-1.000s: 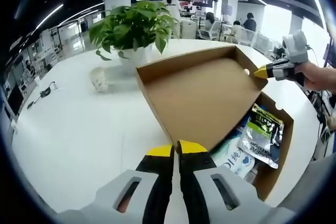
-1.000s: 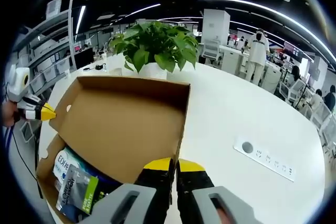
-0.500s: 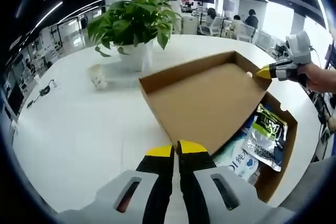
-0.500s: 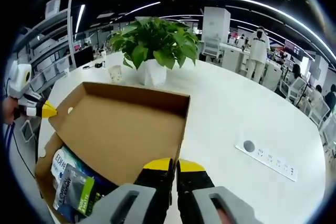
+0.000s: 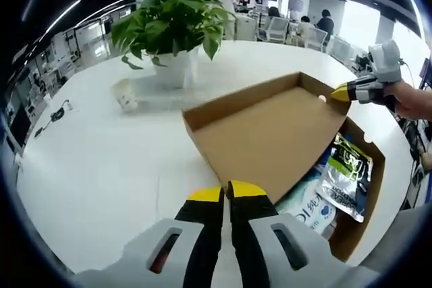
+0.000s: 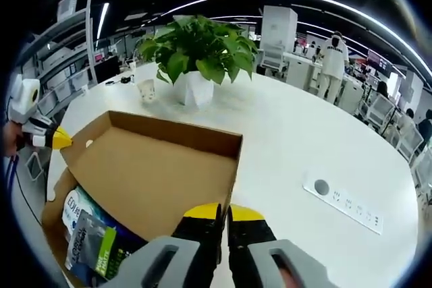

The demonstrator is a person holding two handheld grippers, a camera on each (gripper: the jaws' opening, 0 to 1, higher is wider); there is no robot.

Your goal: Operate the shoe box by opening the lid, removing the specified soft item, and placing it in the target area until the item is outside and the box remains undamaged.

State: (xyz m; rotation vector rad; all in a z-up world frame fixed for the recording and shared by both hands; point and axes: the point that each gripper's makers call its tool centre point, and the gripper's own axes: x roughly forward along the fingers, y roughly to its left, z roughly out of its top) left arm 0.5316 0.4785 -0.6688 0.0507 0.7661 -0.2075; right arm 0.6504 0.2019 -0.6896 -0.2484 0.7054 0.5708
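Swung lower than a second earlier, the stiff, light cardboard lid (image 5: 266, 136) stayed pinched at opposite edges by the left gripper (image 5: 226, 193) and right gripper (image 6: 224, 212), exposing soft, crinkly pouches (image 5: 345, 177) best taken by an edge.

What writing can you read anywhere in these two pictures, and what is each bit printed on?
"纯": on the white and blue soft pack in the shoe box, beside a large "1"; the rest is hidden under the lid.
Dark and green pouch: white lettering, too blurred to read.
White strip on the table: marks too small to read.
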